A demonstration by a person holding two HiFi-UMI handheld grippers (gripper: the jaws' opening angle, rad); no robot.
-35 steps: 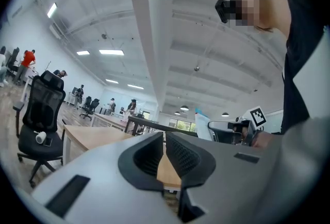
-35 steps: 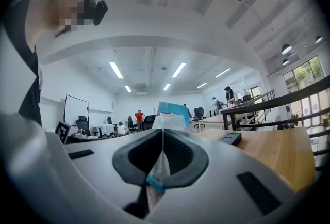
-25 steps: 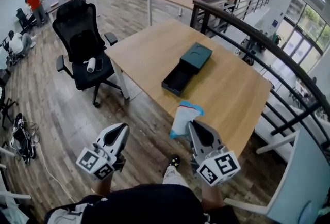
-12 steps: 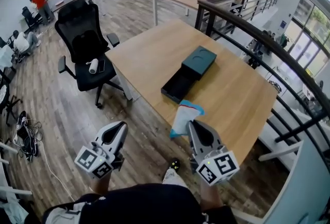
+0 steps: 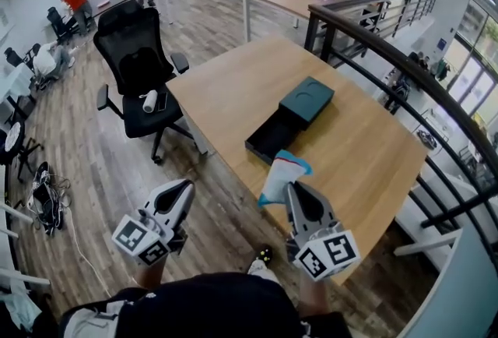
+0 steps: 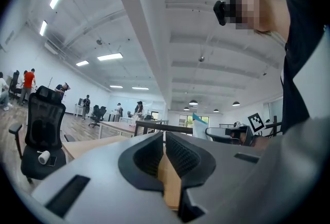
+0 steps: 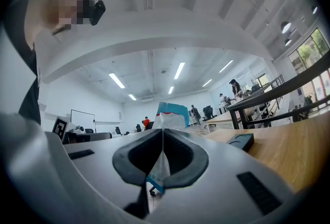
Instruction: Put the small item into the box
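A dark green box [image 5: 291, 118] lies on the wooden table [image 5: 233, 79], its drawer slid out toward me and open. A small white packet with blue edges [image 5: 281, 175] sticks up from my right gripper [image 5: 289, 187], which is shut on it near the table's front edge. The right gripper view shows the packet [image 7: 166, 117] pinched between the jaws, with the box [image 7: 239, 141] ahead to the right. My left gripper [image 5: 185, 188] hangs over the floor left of the table, jaws shut with nothing between them; its view shows the fingers [image 6: 178, 153] closed together.
A black office chair [image 5: 134, 68] with a white roll on its seat stands left of the table. A dark curved railing [image 5: 389, 56] runs behind and right of the table. Cables [image 5: 48, 196] lie on the wooden floor at left. People work at far desks.
The view has shifted slightly; the table and box sit a little farther right and lower in the frame. Both grippers keep their places and the packet stays held.
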